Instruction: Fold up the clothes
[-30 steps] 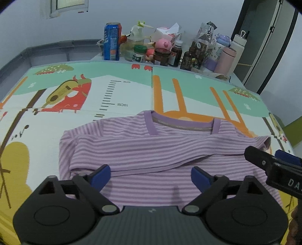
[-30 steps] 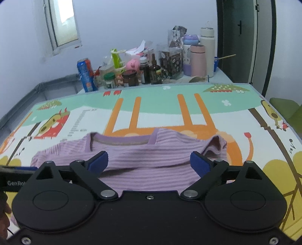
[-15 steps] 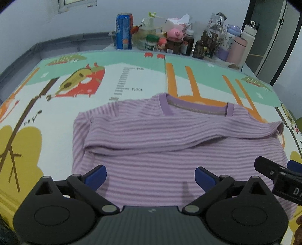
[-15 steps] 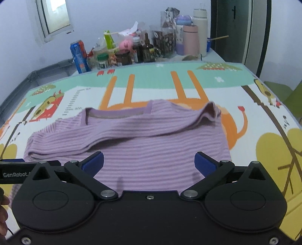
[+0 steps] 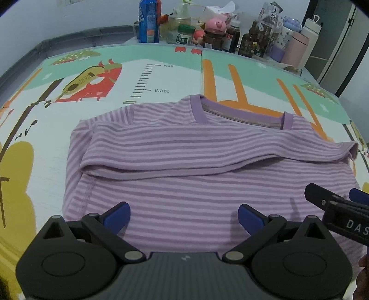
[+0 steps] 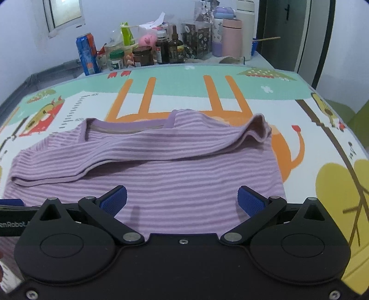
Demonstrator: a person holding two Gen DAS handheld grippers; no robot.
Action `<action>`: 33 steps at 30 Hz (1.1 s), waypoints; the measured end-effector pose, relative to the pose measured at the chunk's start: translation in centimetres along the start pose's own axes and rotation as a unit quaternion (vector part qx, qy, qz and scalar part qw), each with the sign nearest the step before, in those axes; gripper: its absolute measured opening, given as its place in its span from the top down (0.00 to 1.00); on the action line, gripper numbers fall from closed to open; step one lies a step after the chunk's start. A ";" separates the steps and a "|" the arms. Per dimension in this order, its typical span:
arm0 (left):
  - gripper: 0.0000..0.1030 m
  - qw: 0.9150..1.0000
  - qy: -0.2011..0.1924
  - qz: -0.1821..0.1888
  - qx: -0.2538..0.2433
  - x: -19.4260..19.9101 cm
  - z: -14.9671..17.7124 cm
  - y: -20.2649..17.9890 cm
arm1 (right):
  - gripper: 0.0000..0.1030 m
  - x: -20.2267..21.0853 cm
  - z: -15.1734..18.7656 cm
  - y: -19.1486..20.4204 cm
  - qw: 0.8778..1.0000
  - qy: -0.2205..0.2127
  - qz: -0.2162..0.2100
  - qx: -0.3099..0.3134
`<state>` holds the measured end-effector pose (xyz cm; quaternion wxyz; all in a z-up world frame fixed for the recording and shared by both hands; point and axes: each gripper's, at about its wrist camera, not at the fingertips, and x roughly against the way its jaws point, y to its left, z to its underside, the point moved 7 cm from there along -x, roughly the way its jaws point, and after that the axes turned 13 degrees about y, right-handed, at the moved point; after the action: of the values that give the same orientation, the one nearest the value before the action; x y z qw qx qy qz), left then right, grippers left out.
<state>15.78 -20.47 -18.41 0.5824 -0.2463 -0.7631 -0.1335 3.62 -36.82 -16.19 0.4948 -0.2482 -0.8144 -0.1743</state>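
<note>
Hovering above the striped purple shirt [image 5: 189, 175], sleeves already folded across on the play-mat worktop [image 5: 161, 76], left gripper [image 5: 183, 215] and right gripper [image 6: 182, 199] show jaws just opened wide, empty. Next: pinch the near hem, fold toward the collar [image 5: 242, 115].

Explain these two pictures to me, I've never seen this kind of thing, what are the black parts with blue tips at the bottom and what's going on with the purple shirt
Those black parts are two hand-held grippers, tools a person carries, one in each hand. Each has a camera looking forward along its two blue-tipped fingers, so each picture comes from one tool.

In the left camera's picture you see the left gripper; the right gripper pokes in at that picture's right edge. The other picture is the right tool's own view.

On the colourful cartoon-printed play mat lies a purple striped long-sleeved shirt, with one sleeve folded across its chest. Behind the mat stand a blue drinks can, jars and bottles.

Nothing is held. Both grippers have just been opening, stand wide open, and hover over the shirt's near part.
</note>
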 end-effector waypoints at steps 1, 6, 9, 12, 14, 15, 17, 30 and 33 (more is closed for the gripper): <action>0.01 1.000 0.001 -0.002 -0.002 -0.2 -0.2 0.0 | 0.01 -0.4 -0.2 0.0 1.000 0.001 0.002 0.004; 0.01 1.000 0.007 -0.006 -0.005 -1.2 -1.2 -0.2 | 0.01 -2.2 -0.8 -0.1 1.000 0.013 0.008 0.013; 0.01 1.000 0.008 -0.010 -0.007 -1.7 -1.8 -0.1 | 0.01 -3.3 -1.1 -0.2 1.000 0.018 0.016 0.017; 0.00 1.000 0.009 -0.012 -0.006 -2.1 -2.5 0.0 | 0.01 -3.9 -1.5 0.0 0.999 0.016 0.021 0.026; 0.00 1.000 0.008 -0.012 -0.006 -2.2 -2.9 0.0 | 0.01 -4.3 -1.9 0.2 0.999 0.017 0.027 0.035; 0.00 1.000 0.008 -0.012 -0.006 -2.3 -3.1 0.0 | 0.01 -4.5 -2.0 0.3 0.999 0.017 0.030 0.040; 0.00 1.000 0.008 -0.012 -0.004 -2.4 -3.6 0.1 | 0.01 -4.7 -2.5 0.5 0.998 0.013 0.035 0.047; 0.00 1.000 0.011 0.008 0.022 -2.6 -6.8 0.4 | 0.01 -6.1 -6.0 0.7 0.997 -0.005 0.047 0.056; 0.00 1.000 0.004 0.011 0.028 -2.4 -7.8 0.5 | 0.01 -6.2 -6.8 0.5 0.998 -0.010 0.045 0.050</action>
<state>22.91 -24.38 -18.51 0.5933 -0.2376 -0.7617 -0.1063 11.21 -41.43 -18.64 0.5059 -0.2614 -0.8149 -0.1083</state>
